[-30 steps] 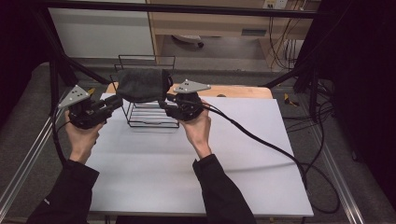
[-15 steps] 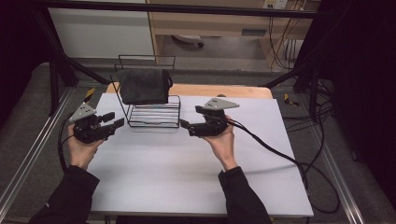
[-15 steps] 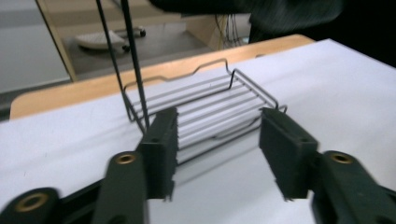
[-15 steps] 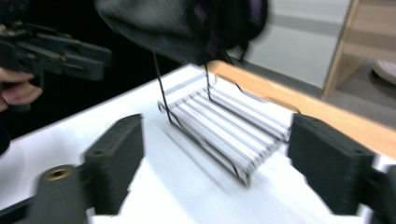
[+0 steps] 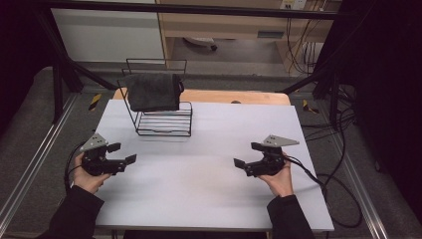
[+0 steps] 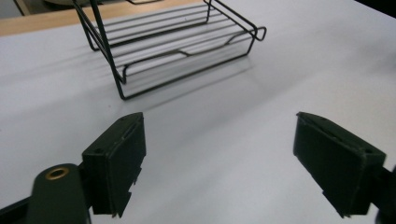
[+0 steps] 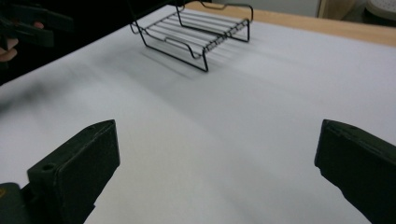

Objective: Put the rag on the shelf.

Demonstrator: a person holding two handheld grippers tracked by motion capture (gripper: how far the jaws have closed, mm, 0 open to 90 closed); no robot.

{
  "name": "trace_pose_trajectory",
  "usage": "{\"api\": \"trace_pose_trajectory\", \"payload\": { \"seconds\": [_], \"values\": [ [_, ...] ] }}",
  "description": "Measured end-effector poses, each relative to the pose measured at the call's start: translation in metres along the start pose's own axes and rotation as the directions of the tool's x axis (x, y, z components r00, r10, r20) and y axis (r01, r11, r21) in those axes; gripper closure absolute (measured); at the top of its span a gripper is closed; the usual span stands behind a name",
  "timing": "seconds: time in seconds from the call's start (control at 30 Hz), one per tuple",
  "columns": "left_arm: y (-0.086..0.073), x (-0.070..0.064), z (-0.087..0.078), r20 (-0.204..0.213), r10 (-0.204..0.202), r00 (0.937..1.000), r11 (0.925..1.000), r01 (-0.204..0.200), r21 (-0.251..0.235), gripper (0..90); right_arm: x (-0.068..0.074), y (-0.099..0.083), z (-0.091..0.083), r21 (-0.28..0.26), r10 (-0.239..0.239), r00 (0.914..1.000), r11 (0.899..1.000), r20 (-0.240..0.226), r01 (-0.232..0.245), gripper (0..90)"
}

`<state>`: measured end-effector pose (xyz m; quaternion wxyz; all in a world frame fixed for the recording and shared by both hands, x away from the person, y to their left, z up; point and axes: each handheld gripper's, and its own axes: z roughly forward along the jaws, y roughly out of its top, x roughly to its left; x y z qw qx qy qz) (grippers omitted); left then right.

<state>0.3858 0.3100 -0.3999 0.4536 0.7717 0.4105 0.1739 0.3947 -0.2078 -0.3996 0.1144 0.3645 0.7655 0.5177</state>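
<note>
While parted wide and empty, left gripper (image 5: 123,153) and right gripper (image 5: 247,155) sit low over the table (image 5: 209,199) from the high view, well short of the cloth (image 5: 152,92) draped on the rack (image 5: 164,127), left nearer. From the left gripper view, rack (image 6: 177,46) ahead, up-left of spread jaws. From the right gripper view, rack (image 7: 196,32) far ahead, jaws wide, nothing held.

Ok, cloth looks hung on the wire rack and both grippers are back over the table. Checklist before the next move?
1. Dark cloth draped over the rack's upper bar: ok.
2. Wire rack upright on the table: ok.
3. Left gripper open, holding nothing: ok.
4. Right gripper open, holding nothing: ok.
5. Both grippers apart from the rack: ok.
6. Cloth hanging evenly at the back: cannot tell.
</note>
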Motion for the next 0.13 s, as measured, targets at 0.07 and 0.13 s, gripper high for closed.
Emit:
{"api": "trace_pose_trajectory", "payload": {
  "seconds": [0.07,0.13],
  "values": [
    [-0.004,0.0,0.0,0.0,0.007,1.0,0.9999,-0.007,0.007,15.1,-0.006,-0.014,-0.008,0.015,0.001,0.9999,1.0,0.015,-0.002,0.6],
    [-0.009,0.0,0.002,0.005,-0.002,1.0,1.0,0.002,0.003,15.0,-0.01,-0.022,-0.014,0.022,0.01,0.9996,1.0,0.026,-0.011,0.6]
  ]
}}
